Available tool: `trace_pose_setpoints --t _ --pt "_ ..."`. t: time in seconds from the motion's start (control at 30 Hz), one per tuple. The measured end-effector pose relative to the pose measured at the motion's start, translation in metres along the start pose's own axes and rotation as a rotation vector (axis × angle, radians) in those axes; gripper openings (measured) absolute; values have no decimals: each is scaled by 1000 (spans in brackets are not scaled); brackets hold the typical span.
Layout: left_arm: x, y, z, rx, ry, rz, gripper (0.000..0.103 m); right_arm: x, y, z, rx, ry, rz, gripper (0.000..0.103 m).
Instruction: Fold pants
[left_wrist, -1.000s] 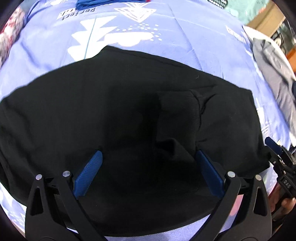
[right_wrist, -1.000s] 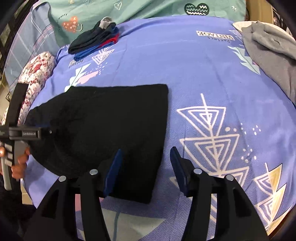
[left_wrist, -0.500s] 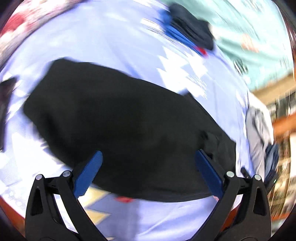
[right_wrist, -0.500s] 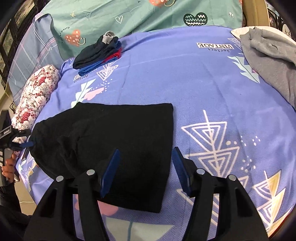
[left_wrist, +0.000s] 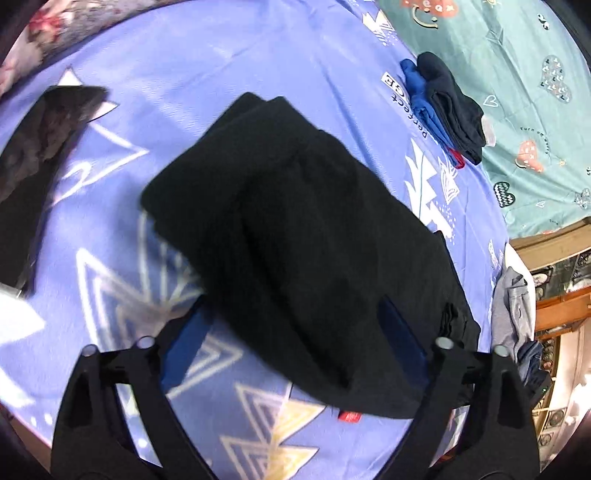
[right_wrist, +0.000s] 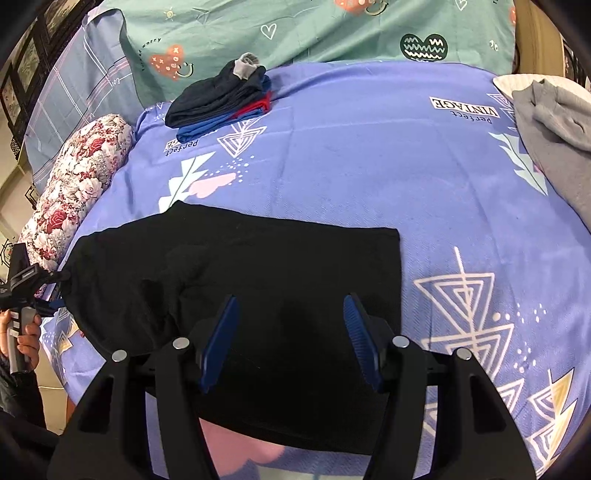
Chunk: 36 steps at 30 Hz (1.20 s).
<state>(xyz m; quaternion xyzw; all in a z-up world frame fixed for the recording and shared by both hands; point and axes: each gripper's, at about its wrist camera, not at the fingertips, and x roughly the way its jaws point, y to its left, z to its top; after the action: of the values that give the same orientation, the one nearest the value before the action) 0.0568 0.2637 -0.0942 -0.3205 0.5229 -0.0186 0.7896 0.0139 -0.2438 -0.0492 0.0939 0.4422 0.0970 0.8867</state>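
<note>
The black pants (right_wrist: 236, 280) lie folded flat on the purple patterned bedspread (right_wrist: 369, 166). In the left wrist view the pants (left_wrist: 303, 236) fill the middle, with a small red tag (left_wrist: 349, 416) at their near edge. My left gripper (left_wrist: 291, 347) is open, its blue pads straddling the near edge of the pants. It also shows at the far left of the right wrist view (right_wrist: 55, 291), at the pants' left end. My right gripper (right_wrist: 290, 341) is open and empty, hovering above the near right part of the pants.
A stack of folded dark, blue and red clothes (right_wrist: 221, 99) lies at the back near the teal pillow (right_wrist: 295, 29). A grey garment (right_wrist: 554, 136) lies at the right. A floral bolster (right_wrist: 74, 184) lies along the left edge. A dark object (left_wrist: 40, 147) shows at the left wrist view's left.
My left gripper has swung round to the pants' left end, so its view turned sharply. My right gripper has drawn back and over the pants' near right part. Both stayed open.
</note>
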Motion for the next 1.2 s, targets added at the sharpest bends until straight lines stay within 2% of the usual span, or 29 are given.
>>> trace_pose_setpoints --t 0.1,0.13,0.2,0.23,0.27,0.33,0.43,0.53,0.67,0.8,0.9,0.93,0.97,1.03,1.13,1.2 --pt "10 -3 13 -2 9 -29 86 1 4 0 -7 2 1 60" --pt "13 -4 17 -5 10 -29 79 2 4 0 -9 2 2 60" --pt "19 -3 22 -6 14 22 31 1 4 0 0 -1 7 60" --pt "23 -3 24 -13 29 38 22 0 3 0 3 -5 10 60" --pt "22 -2 24 -26 26 26 21 -1 2 0 5 -11 9 60" --pt "16 -10 20 6 12 52 17 -3 0 -1 10 -17 11 60" --pt "-7 -52 12 152 -64 101 15 -7 -7 -4 21 -27 9 60" --pt "-33 -103 2 268 -108 40 15 -12 -16 -6 47 -46 16 60" --pt "-43 -183 -22 461 -139 -25 16 -19 -29 -14 82 -65 25 60" --pt "-11 -253 -60 655 -54 -80 19 -29 -42 -23 107 -77 20 60" --pt "30 -289 -100 798 35 -75 33 -36 -57 -30 158 -75 54 60" --pt "49 -299 -111 819 81 -82 44 -38 -63 -32 185 -75 72 60" --pt "73 -307 -122 820 158 -87 60 -40 -65 -34 191 -77 71 60" --pt "106 -318 -132 823 253 -103 81 -45 -67 -38 186 -81 57 60" --pt "126 -326 -143 862 276 -60 90 -49 -71 -41 203 -75 90 60" --pt "120 -323 -141 860 272 -75 90 -52 -73 -40 198 -77 96 63"
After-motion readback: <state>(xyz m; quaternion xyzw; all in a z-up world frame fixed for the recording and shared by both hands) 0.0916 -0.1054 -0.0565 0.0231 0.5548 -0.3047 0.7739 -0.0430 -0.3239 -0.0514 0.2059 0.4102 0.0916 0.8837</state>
